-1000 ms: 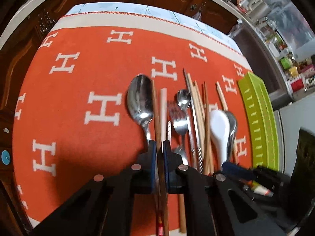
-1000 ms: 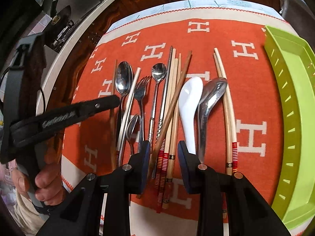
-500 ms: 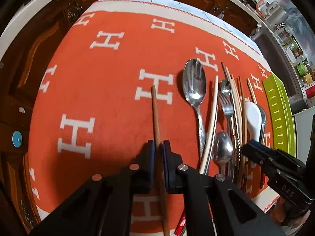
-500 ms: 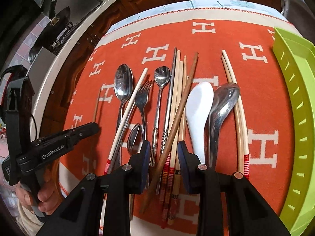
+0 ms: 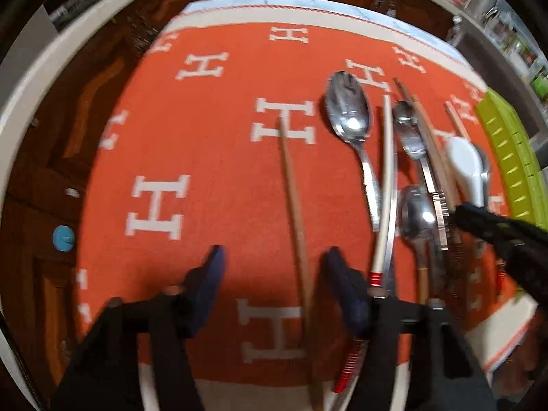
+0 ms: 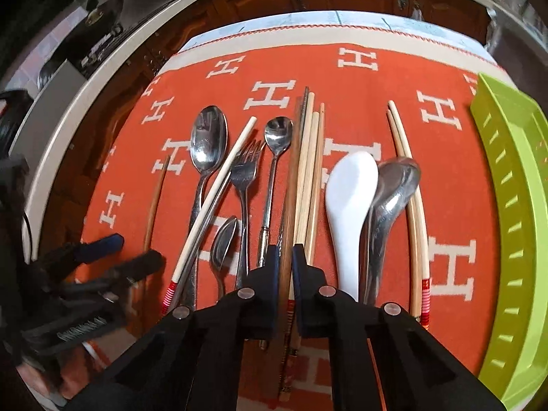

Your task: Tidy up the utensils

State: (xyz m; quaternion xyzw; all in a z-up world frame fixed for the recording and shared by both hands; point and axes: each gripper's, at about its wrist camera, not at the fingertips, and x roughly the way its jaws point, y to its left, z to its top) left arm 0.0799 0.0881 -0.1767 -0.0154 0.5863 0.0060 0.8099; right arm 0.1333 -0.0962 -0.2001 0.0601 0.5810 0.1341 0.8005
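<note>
Right wrist, tongs [image 6: 285,257] pinching chopstick [image 6: 290,185], fork [image 6: 245,171] beside

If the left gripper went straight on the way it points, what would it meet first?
The lone brown chopstick lying between the left gripper's open jaws runs forward along that line; beyond its tip, only orange cloth, though depth is unclear.

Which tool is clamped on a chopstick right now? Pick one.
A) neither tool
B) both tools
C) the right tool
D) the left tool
C: the right tool has its jaws closed on the dark brown chopstick in the pile, while the left tool stands wide open over the single brown chopstick lying on the orange cloth.
</note>
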